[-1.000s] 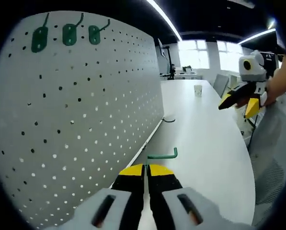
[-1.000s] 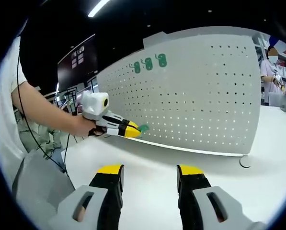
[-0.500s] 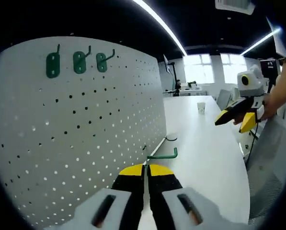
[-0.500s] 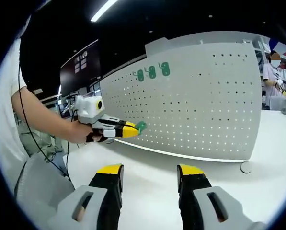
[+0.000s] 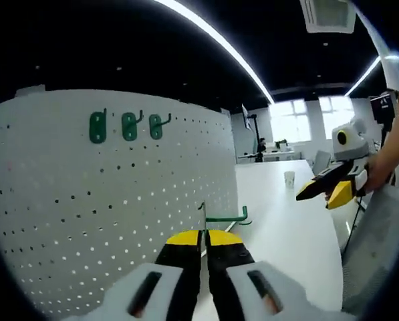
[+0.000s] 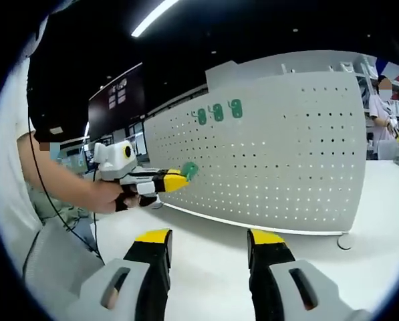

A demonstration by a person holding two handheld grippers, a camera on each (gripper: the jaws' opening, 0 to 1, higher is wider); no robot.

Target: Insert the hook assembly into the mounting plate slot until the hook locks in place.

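Observation:
A green hook juts from the tips of my left gripper, which is shut on it, raised in front of the white pegboard. Three green hooks hang in a row near the board's top. In the right gripper view the left gripper holds the green hook up close to the pegboard, below and left of the three mounted hooks. My right gripper is open with nothing between its fingers, hovering over the white table; the left gripper view has it at the right.
A paper cup stands far down the long white table. A foot of the pegboard rests on the table. A person stands behind the board at the right. A grey chair back is near my left arm.
My left gripper has lifted the green hook higher toward the pegboard's upper rows. The right gripper stayed open and barely shifted.

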